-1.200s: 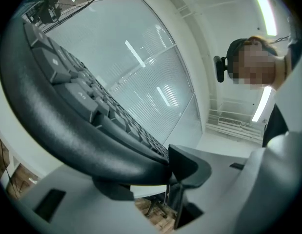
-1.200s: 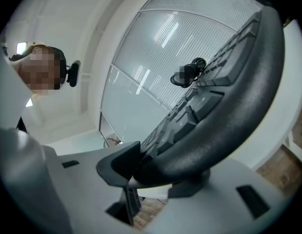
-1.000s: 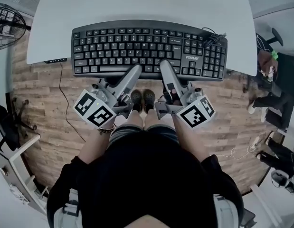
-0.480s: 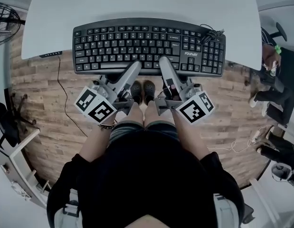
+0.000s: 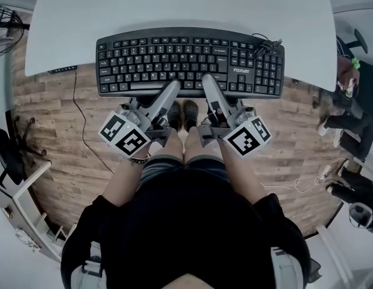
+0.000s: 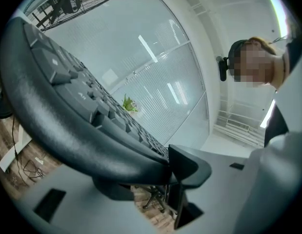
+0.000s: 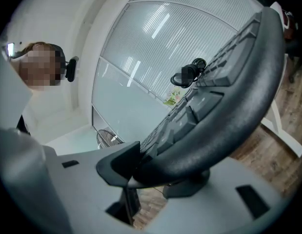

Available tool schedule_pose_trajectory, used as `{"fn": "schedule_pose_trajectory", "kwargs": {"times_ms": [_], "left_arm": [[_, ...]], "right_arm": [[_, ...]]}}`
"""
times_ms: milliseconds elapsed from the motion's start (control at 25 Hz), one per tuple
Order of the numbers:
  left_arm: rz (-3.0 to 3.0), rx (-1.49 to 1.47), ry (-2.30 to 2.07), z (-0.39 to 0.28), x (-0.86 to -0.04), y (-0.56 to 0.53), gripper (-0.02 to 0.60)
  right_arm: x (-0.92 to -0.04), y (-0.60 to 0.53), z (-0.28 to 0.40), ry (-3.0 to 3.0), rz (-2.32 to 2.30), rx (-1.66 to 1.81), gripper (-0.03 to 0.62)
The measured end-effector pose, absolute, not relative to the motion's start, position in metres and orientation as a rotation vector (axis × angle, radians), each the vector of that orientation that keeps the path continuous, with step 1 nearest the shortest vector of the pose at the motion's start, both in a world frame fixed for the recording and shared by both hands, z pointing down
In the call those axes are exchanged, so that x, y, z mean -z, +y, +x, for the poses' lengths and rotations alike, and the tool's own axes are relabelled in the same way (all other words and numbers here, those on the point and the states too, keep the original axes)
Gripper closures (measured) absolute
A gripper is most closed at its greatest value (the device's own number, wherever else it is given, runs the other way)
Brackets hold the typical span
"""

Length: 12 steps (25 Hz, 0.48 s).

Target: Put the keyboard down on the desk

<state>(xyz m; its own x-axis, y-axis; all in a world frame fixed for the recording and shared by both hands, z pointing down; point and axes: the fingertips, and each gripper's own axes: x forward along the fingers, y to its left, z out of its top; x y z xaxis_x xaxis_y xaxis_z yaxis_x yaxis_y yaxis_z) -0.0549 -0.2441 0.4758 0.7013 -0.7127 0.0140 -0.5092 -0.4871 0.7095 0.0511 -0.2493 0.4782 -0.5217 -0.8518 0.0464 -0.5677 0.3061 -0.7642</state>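
A black keyboard (image 5: pixel 186 59) lies level over the front part of the white desk (image 5: pixel 174 5), and its near edge sticks out past the desk's rim. I cannot tell whether it rests on the desktop. My left gripper (image 5: pixel 172 88) is shut on the near edge left of the middle, and my right gripper (image 5: pixel 207 82) is shut on it right of the middle. In the left gripper view the keyboard's rounded edge (image 6: pixel 68 126) sits clamped in the left gripper (image 6: pixel 165 167). The right gripper view shows the same edge (image 7: pixel 224 116) clamped in the right gripper (image 7: pixel 136 172).
The keyboard's coiled cable (image 5: pixel 266 43) lies on its far right corner. A control panel (image 5: pixel 62 70) hangs under the desk's left front edge. A fan (image 5: pixel 5 23) stands far left, a seated person (image 5: pixel 355 101) at the right. My shoes (image 5: pixel 182 108) are on the wooden floor below.
The keyboard and both grippers have shifted a little away from me toward the desk, and the keyboard looks slightly smaller. Both grips are unchanged.
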Motion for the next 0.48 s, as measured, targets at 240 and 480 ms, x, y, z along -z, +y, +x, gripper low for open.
{"fn": "schedule_pose_trajectory", "kwargs": {"times_ms": [240,480], "left_arm": [[2.180,0.353,-0.936,-0.055,-0.487,-0.245,0.359],[2.151,0.342,-0.941,-0.060,-0.499,-0.247,0.359]], "right_arm": [[-0.490,-0.251,0.051,2.206,-1.270,1.093,0.421],[-0.502,-0.253,0.046,2.201,-1.281,1.131,0.421]]}}
